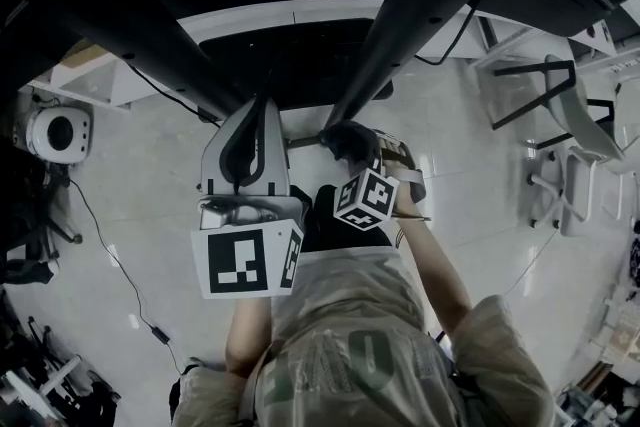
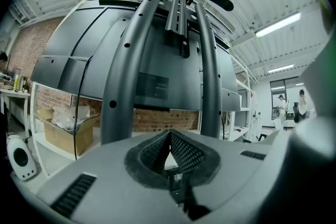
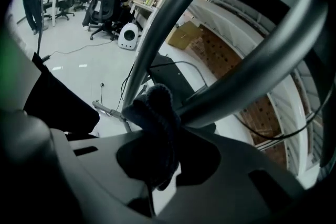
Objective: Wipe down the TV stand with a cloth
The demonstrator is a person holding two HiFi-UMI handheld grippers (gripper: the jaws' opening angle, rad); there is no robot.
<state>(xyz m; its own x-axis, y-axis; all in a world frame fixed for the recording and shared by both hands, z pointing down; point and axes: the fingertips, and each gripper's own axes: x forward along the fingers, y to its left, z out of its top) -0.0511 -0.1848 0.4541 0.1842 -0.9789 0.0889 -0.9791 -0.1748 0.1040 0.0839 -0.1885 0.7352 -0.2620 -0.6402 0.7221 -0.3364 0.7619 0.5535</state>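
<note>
- Your right gripper (image 1: 352, 151) has its jaws closed on the cloth (image 1: 346, 137), a dark bunched wad that sticks out past the jaw tips.
- In the right gripper view the cloth (image 3: 155, 112) fills the space between the jaws. Its top end touches the slanted dark tube of the TV stand (image 3: 252, 60), which runs up to the right.
- In the head view the cloth sits at the lower end of that tube (image 1: 410, 15), above the pale floor (image 1: 140, 205).
- Your left gripper (image 1: 262, 107) has its jaws together, pad tips meeting, with nothing between them.
- The left gripper lies just to the left of your right gripper, apart from the cloth.
- In the left gripper view the jaws point up between two upright tubes of the TV stand (image 2: 124, 71), with the dark back of the TV (image 2: 73, 55) behind them.
- The marker cube (image 1: 362, 200) of your right gripper sits just beside the larger one on your left gripper.
</note>
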